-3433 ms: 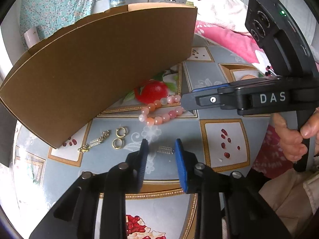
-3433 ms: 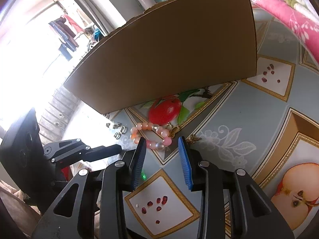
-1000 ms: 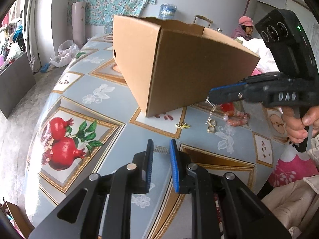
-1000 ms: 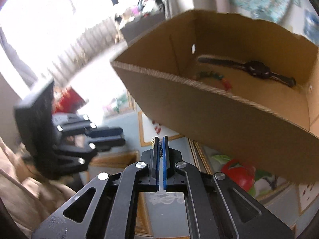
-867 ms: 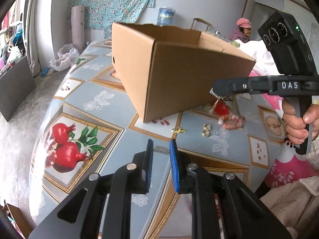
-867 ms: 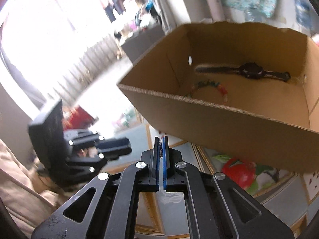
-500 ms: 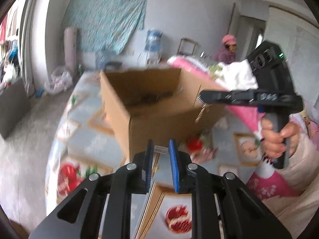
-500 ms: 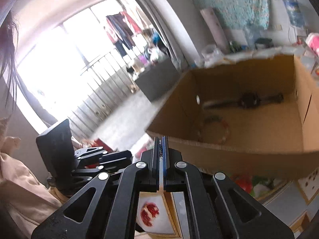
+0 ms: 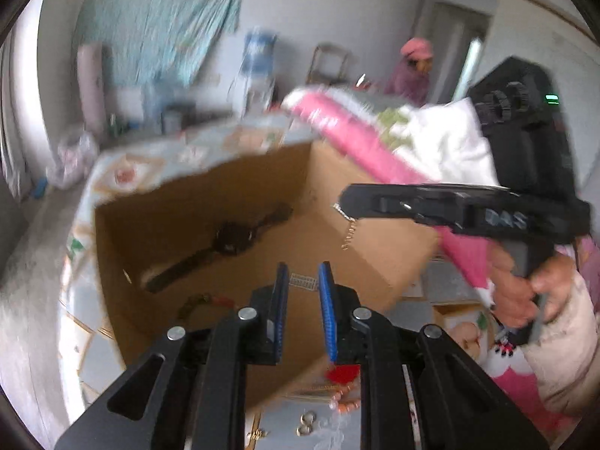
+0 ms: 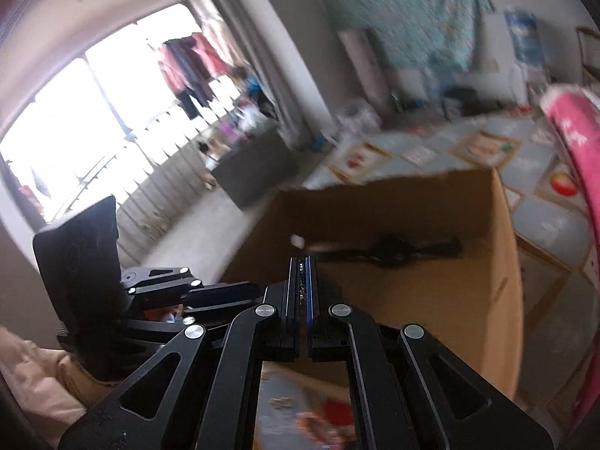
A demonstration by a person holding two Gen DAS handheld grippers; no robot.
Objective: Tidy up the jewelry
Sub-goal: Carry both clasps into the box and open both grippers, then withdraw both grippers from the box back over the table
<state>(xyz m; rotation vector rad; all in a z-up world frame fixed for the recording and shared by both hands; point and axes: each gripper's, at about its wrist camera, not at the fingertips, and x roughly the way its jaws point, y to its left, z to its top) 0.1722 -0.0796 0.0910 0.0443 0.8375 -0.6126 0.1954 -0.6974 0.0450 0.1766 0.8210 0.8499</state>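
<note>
My left gripper (image 9: 303,266) hovers over the open cardboard box (image 9: 112,262), shut on a small silver studded bar (image 9: 302,281) that spans its blue pads. My right gripper (image 9: 343,200) reaches in from the right above the box, shut on a thin gold chain piece (image 9: 348,234) that dangles from its tip. Inside the box lie a black wristwatch (image 9: 232,240) and a coloured bead bracelet (image 9: 204,302). In the right wrist view my right gripper (image 10: 302,260) has its pads pressed together, pointing at the box (image 10: 504,281) and the wristwatch (image 10: 393,249). The left gripper (image 10: 251,292) is at its left.
On the patterned tablecloth in front of the box lie a pink bead bracelet (image 9: 345,401), two gold rings (image 9: 305,423) and a small gold piece (image 9: 258,433). A pink and white blanket (image 9: 375,150) lies behind the box. A person in a pink hat (image 9: 412,63) sits far back.
Both grippers have risen from beside the box to above its open top, each still holding its piece. The views now look down into the box.
</note>
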